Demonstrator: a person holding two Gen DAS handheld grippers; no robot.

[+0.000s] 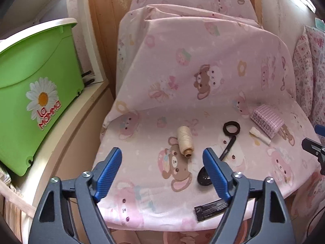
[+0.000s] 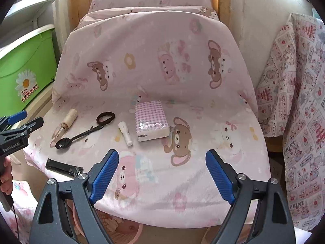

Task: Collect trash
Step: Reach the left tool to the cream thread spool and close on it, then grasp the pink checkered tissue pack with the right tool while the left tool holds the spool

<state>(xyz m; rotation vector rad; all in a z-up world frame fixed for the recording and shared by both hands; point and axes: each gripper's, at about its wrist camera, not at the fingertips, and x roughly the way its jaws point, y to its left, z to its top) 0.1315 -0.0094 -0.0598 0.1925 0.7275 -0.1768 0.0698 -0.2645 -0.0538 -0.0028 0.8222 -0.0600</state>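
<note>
Matt pink cartoon-print cloth cover drapes the chair. On it: a cream spool of wound thread, a glossy black plastic spoon, and beside that a shiny film-wrapped pink gingham tissue pack.

Pink-covered seat: spool, spoon, tissues

Black wrapper lies flat at seat's front edge, nr black spoon.

Pink bear-print cover, pink-gingham tissue pack — green daisy-marked bin.
</note>
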